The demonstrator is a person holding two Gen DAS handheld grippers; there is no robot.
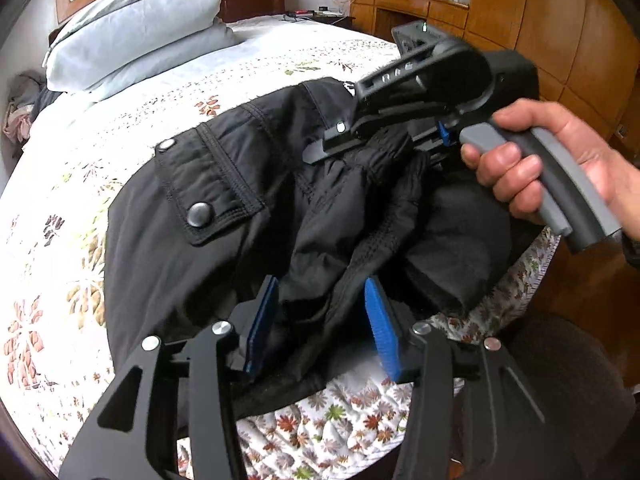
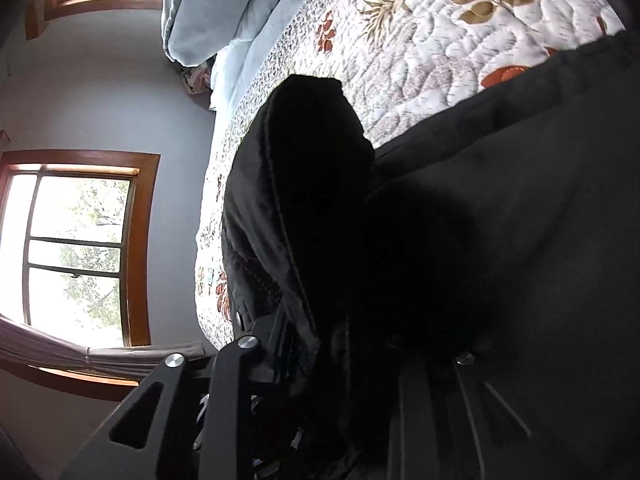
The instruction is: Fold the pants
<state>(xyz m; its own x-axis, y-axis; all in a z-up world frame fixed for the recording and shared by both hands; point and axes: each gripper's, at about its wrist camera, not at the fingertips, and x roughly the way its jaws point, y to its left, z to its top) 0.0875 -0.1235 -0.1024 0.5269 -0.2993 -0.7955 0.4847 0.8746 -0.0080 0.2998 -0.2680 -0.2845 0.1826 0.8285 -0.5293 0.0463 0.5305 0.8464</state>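
Black pants point(image 1: 224, 216) lie crumpled on the floral quilt, a snap-button pocket flap point(image 1: 208, 188) facing up. My left gripper point(image 1: 322, 320) hovers low over their near edge. Its blue pads point(image 1: 380, 328) stand apart, with a loose ridge of cloth running between them and not pinched. A hand point(image 1: 540, 160) holds my right gripper point(image 1: 332, 148), which reaches in from the right and is shut on a bunched fold of the pants. In the right wrist view the black pants point(image 2: 480, 200) drape over the right gripper point(image 2: 336, 360) and hide its fingertips.
The quilted bed point(image 1: 80, 240) stretches left and back. A pale blue folded duvet point(image 1: 136, 28) sits at its head. The bed's edge point(image 1: 520, 280) runs close on the right, wooden cabinets point(image 1: 560, 20) and a cluttered dresser point(image 1: 408, 4) beyond. A window point(image 2: 76, 240) is in the wall.
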